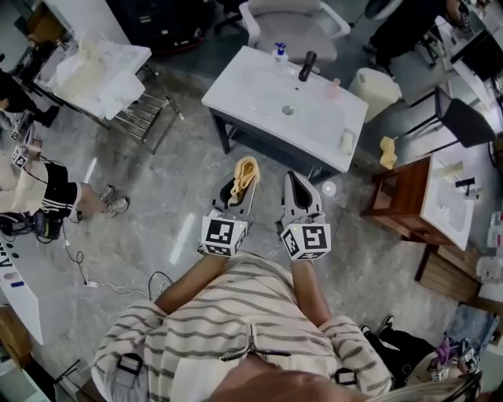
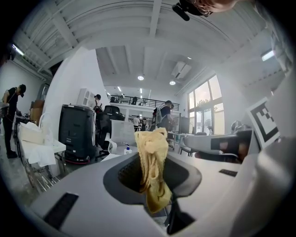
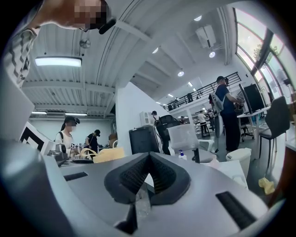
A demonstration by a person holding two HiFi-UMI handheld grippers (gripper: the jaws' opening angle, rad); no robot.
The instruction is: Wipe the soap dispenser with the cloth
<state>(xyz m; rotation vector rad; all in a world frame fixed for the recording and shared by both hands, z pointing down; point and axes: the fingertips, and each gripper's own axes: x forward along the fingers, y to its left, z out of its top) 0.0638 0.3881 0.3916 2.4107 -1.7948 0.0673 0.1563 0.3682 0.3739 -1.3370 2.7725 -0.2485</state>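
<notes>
Left claw was clamped on the yellow cloth. The fabric was bunched up above the tips, and in the left gripper view a tail of it hung down between the pads. Right claw was closed, pads together, nothing between them. Both were held out side by side in front of the person in the striped shirt, over the grey floor and short of the white counter.

At the counter's far edge stood the soap dispenser, a small upright bottle with a blue top, well apart from both claws. Near it, to the right, was a black upright fixture, and a small white bottle stood near the counter's right edge. A white bin sat just beside that end. A pale chair stood behind the counter. A second yellow rag lay near the bin, right of the counter.
</notes>
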